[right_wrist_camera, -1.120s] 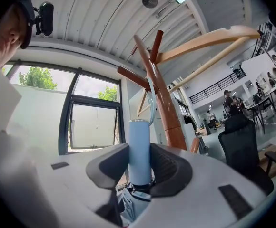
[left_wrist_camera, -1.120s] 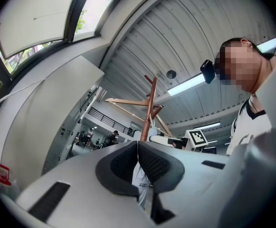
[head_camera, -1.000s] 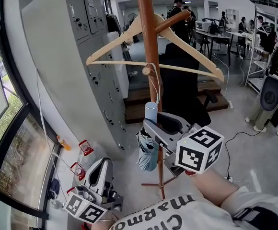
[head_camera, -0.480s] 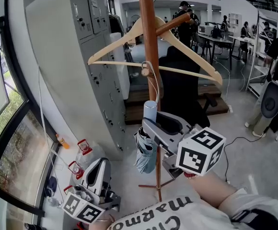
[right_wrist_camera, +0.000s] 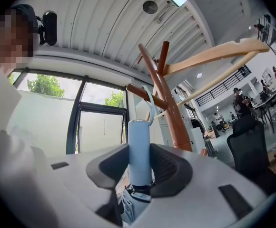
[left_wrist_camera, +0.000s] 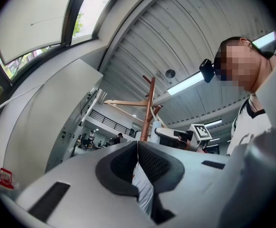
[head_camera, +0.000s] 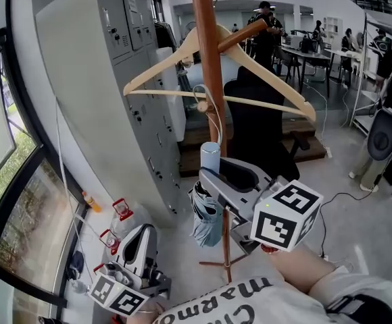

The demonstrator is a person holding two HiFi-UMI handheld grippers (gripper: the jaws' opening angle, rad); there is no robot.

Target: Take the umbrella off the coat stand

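The umbrella (head_camera: 207, 218) hangs by its strap (head_camera: 217, 117) from a peg (head_camera: 201, 104) on the coat stand (head_camera: 208, 52), at the peg's six o'clock. The right gripper (right_wrist_camera: 139, 163) has its jaws clamped on the pale blue handle (right_wrist_camera: 139, 137), probably to lift the loop clear. The left gripper (left_wrist_camera: 137, 151), at the umbrella's seven o'clock in the head view, has its jaws together and empty. The right gripper hides part of the canopy, and how the loop sits on the peg is unclear.
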